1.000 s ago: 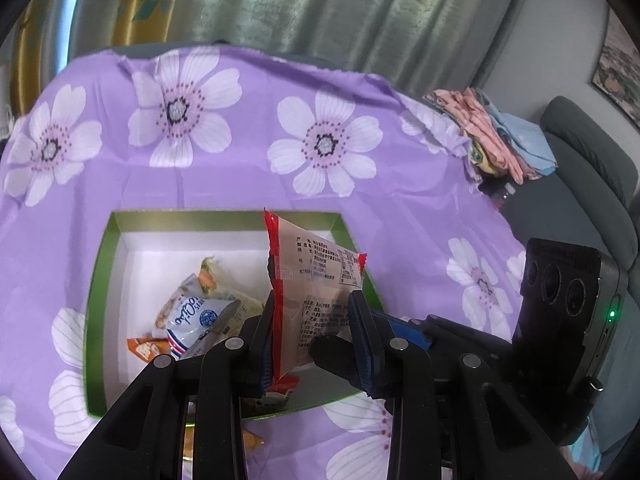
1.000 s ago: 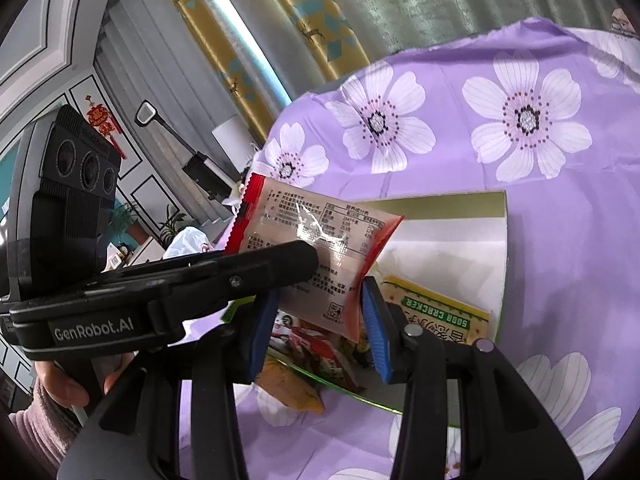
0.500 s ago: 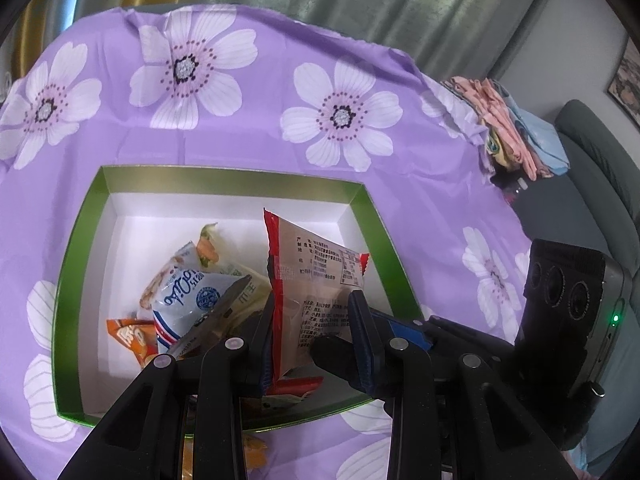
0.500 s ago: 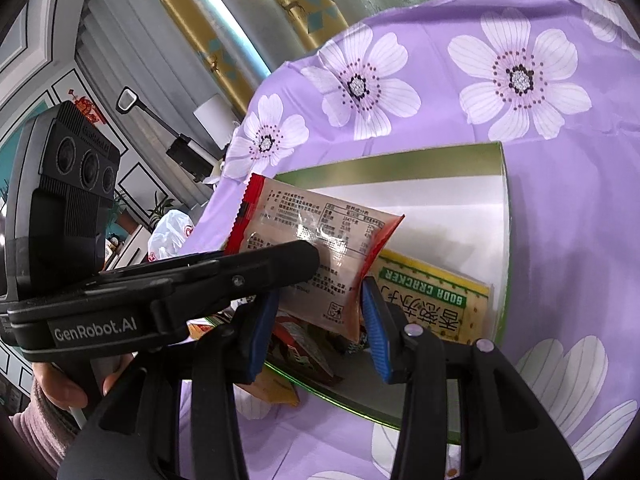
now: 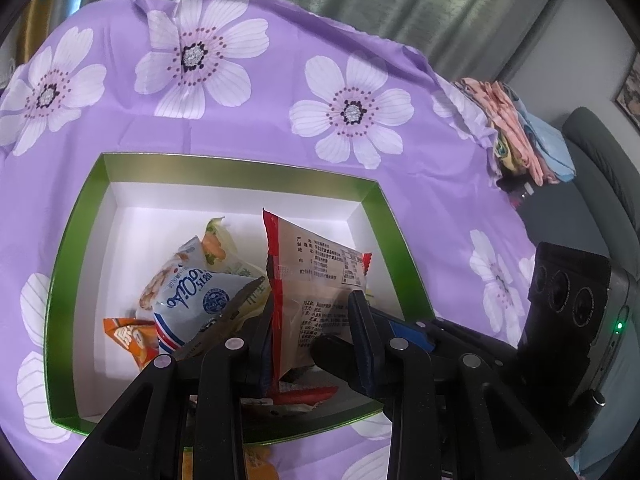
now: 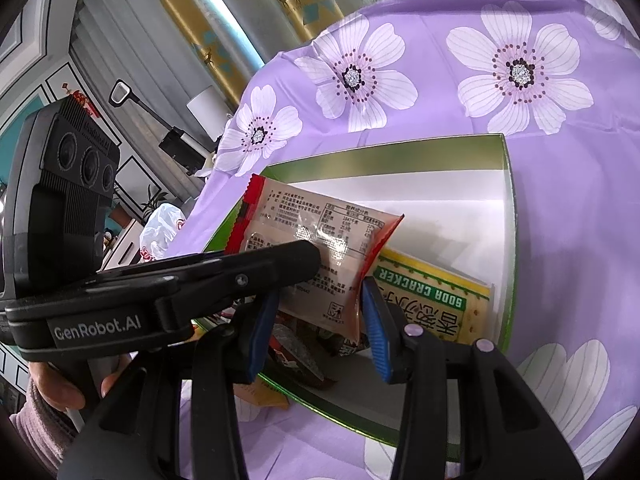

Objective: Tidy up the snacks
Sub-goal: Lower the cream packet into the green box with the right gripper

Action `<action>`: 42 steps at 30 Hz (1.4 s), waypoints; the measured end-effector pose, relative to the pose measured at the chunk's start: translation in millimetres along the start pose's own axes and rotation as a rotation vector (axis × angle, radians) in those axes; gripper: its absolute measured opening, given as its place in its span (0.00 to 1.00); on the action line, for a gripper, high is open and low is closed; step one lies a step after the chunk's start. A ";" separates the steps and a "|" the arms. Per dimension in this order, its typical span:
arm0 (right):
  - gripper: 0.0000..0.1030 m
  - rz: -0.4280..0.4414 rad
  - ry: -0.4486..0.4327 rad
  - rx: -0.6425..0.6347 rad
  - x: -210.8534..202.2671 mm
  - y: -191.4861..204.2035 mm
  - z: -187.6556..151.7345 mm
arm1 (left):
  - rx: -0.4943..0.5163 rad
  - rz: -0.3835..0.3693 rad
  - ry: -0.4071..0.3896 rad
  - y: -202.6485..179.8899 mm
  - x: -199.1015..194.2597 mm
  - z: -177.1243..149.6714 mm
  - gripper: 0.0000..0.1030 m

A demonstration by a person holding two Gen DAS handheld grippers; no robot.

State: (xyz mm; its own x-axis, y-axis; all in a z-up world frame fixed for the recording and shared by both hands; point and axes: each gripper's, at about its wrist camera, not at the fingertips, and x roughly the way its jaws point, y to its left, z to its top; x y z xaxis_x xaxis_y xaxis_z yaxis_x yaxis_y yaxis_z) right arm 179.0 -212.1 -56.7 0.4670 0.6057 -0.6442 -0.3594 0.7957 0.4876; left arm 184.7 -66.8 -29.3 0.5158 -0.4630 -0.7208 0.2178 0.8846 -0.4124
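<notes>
A red-edged clear snack packet (image 5: 316, 280) is held upright over the green box (image 5: 240, 168) with the white inside. Both grippers pinch it: my left gripper (image 5: 312, 320) is shut on its lower part, and my right gripper (image 6: 320, 316) is shut on it too (image 6: 320, 240). Inside the box lie a blue-and-white bag (image 5: 192, 296), an orange packet (image 5: 128, 336) and a yellow-green soda cracker pack (image 6: 432, 300). The other gripper's black finger crosses each view.
The box sits on a purple cloth with white flowers (image 5: 352, 112). Folded clothes (image 5: 516, 132) lie at the table's far right, with a grey sofa (image 5: 600, 152) beyond. An orange packet (image 6: 264, 396) lies on the cloth just outside the box's near wall.
Both grippers have moved forward with the packet, from above the box's near edge to over its inside. The hold on the packet is the same.
</notes>
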 end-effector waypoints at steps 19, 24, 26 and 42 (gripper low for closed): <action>0.42 -0.025 0.033 -0.012 6.5 0.1 4.3 | -0.021 0.021 0.014 8.1 7.8 3.4 0.32; 0.42 -0.031 0.041 -0.016 8.0 0.5 4.7 | -0.027 0.027 0.018 8.5 8.7 2.4 0.32; 0.42 -0.031 0.042 -0.017 8.0 0.3 5.1 | -0.025 0.026 0.019 8.7 9.0 2.4 0.32; 0.42 -0.047 0.067 -0.021 11.0 0.5 6.4 | -0.027 0.059 0.033 9.3 12.4 2.1 0.32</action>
State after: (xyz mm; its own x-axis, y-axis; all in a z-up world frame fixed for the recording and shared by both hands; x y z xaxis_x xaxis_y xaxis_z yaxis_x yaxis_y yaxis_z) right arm 189.1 -205.0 -59.8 0.4288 0.5655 -0.7045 -0.3557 0.8225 0.4438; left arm 194.9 -64.2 -40.9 0.4993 -0.4120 -0.7622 0.1649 0.9088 -0.3832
